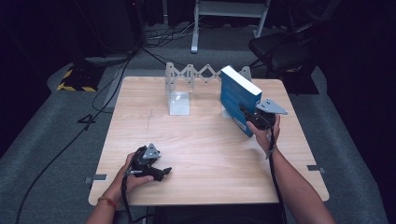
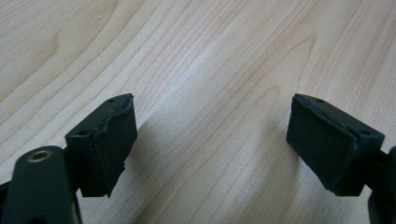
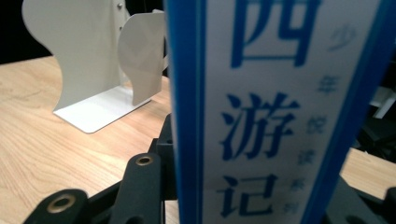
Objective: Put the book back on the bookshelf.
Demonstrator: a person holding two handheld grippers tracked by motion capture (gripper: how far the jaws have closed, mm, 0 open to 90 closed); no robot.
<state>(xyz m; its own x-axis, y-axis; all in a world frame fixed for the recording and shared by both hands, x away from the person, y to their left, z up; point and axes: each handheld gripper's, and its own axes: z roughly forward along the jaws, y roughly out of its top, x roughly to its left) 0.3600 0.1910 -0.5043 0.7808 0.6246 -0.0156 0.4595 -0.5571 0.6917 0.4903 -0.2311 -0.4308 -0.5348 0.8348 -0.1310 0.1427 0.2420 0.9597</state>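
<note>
A blue book (image 1: 238, 95) stands upright on its lower edge at the right of the wooden table (image 1: 196, 144), leaning a little. My right gripper (image 1: 252, 117) is shut on its near end. In the right gripper view the book's spine (image 3: 275, 112), white with blue Chinese characters, rises between the jaws. My left gripper (image 1: 159, 173) rests low at the table's front left, held by a hand. Its jaws stand open over bare wood, and the black pads (image 2: 112, 140) have nothing between them.
A white metal expanding bookend rack (image 1: 187, 84) stands at the table's back middle, its flat base plate (image 1: 179, 103) lying toward me; the bookend (image 3: 88, 70) is left of the book. A dark chair (image 1: 280, 51) and cables sit on the floor beyond the table.
</note>
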